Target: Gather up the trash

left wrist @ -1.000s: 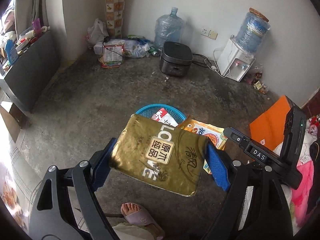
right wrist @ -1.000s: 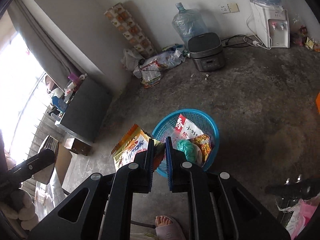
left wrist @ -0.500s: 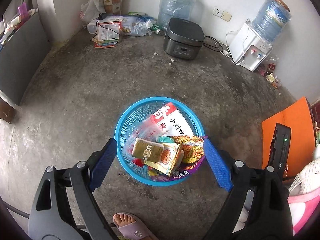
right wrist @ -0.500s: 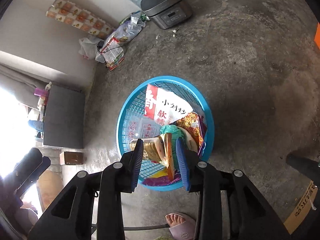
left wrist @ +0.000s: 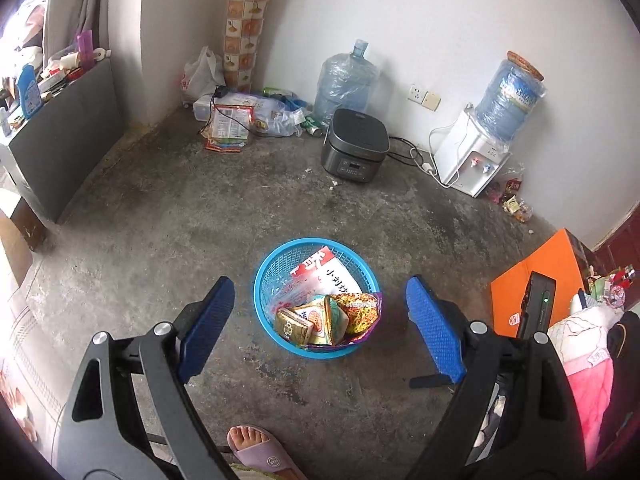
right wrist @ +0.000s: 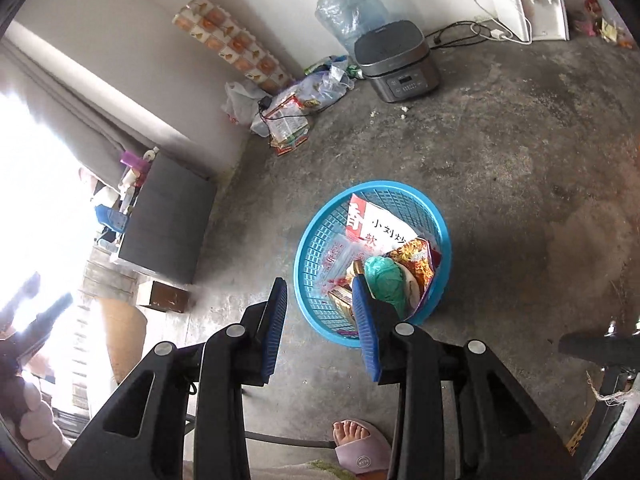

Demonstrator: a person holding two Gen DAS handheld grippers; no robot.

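Note:
A round blue basket (left wrist: 264, 280) stands on the concrete floor and also shows in the right wrist view (right wrist: 308, 240). It holds several snack wrappers, among them a gold packet (left wrist: 293, 324), a red-and-white bag (left wrist: 332, 274) and a green wad (right wrist: 384, 280). My left gripper (left wrist: 320, 320) is open and empty, held above the basket with a finger on each side. My right gripper (right wrist: 320, 304) is open and empty, over the basket's near-left rim.
A dark rice cooker (left wrist: 355, 151), two water jugs (left wrist: 344, 80) and a white dispenser (left wrist: 470, 160) stand along the far wall. More wrappers and bags (left wrist: 228, 128) lie in the corner. A dark cabinet (left wrist: 64, 144) is left, an orange box (left wrist: 532, 288) right. A sandalled foot (left wrist: 260, 452) is close below.
Both grippers let go of their packets, which now lie in the basket. Both have opened and drawn back up and away from the basket.

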